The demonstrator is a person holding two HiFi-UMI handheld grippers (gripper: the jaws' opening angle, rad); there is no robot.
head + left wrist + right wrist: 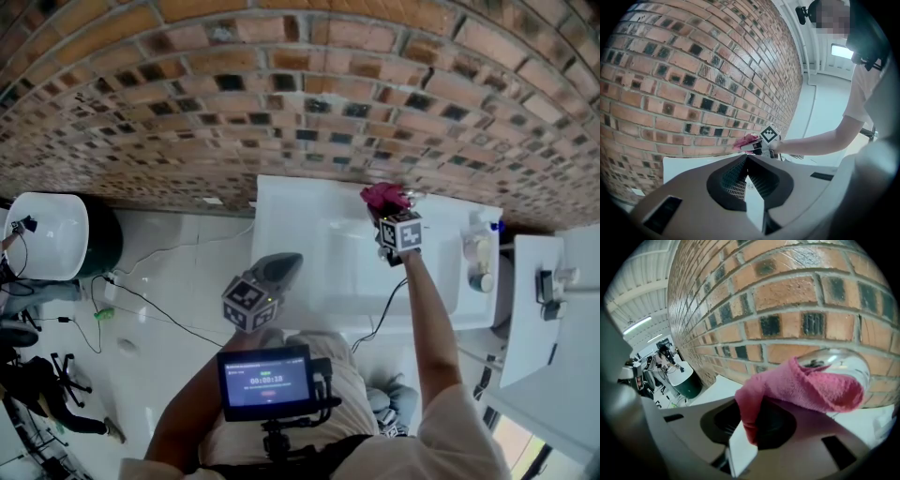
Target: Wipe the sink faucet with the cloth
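A pink cloth (pixel 806 385) is draped over the chrome faucet (pixel 839 364), which stands against the brick wall at the back of the white sink (pixel 309 244). My right gripper (pixel 752 425) is shut on the cloth's lower fold. In the head view, the right gripper (pixel 388 214) holds the cloth (pixel 382 196) at the sink's back rim, and the faucet is mostly hidden under it. My left gripper (pixel 281 268) hangs at the sink's front left edge, shut and holding nothing. The left gripper view shows its jaws (pixel 746 157) met at the tips, with the cloth (pixel 746 140) far ahead.
The brick wall (pixel 281 94) runs right behind the sink. A bottle and small items (pixel 478 251) stand on the sink's right side. Another white counter (pixel 544 319) is further right. At the left are a white-topped dark bin (pixel 56 234) and cables on the floor (pixel 150 300).
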